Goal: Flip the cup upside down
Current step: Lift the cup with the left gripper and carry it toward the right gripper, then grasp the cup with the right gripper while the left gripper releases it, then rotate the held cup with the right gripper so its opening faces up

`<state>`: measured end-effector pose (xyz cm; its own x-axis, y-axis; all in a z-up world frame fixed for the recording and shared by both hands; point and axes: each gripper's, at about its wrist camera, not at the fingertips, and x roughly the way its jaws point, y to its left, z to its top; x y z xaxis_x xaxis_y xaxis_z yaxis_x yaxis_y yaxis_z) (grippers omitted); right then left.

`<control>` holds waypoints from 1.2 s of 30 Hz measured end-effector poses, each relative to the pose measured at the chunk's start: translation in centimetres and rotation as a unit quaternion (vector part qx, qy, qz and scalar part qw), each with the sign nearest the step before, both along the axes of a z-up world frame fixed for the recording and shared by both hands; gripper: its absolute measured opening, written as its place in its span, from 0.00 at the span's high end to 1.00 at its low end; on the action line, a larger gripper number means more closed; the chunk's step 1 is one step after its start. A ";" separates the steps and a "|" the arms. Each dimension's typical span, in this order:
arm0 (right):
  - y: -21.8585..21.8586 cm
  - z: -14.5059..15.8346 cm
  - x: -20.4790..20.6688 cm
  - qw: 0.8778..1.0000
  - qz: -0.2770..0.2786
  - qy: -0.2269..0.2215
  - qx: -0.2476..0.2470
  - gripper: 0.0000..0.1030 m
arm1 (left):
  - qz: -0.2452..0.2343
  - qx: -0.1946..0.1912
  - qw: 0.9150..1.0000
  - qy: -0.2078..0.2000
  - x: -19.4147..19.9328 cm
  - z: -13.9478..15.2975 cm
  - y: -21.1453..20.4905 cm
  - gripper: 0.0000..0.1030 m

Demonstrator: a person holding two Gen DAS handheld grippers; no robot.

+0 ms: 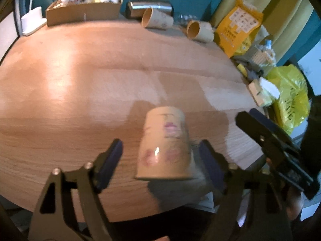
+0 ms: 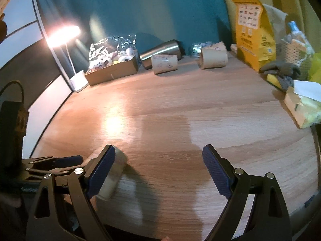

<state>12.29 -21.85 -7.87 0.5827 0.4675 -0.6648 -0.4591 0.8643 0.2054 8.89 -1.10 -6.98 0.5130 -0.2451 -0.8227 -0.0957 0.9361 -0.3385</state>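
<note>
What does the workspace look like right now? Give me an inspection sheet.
Surface: wooden table, glare patch on it.
Job's things: patterned paper cup upside down, wide rim at the bottom, between the left gripper's fingers; contact unclear through blur.
Clutter: two paper cups on their sides, steel tumbler lying down, cardboard tray of wrapped items, yellow bag, tissue box.
Grippers: left gripper open around the cup; right gripper open, holding nothing.
Cables: dark cable at the left edge.
Surroundings: teal wall, lit lamp.
</note>
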 end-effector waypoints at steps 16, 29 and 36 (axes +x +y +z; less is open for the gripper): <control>7.6 -3.6 4.9 0.976 0.074 0.205 -0.011 0.13 | 0.027 0.015 0.999 -0.032 -3.2 -0.9 6.1 0.21; 10.4 -3.7 4.9 0.973 0.091 0.204 -0.053 0.38 | 0.026 0.000 0.999 -0.046 -3.4 -1.7 8.9 0.21; 9.7 0.3 0.7 0.992 0.057 -0.048 -0.098 0.38 | 0.026 0.005 0.997 -0.070 -3.6 -1.3 8.7 0.21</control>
<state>13.01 -12.14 -7.58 0.5985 0.4011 -0.6935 -0.5656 0.8246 -0.0113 5.34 7.62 -8.29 0.6351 -0.2074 -0.7441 -0.0965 0.9344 -0.3428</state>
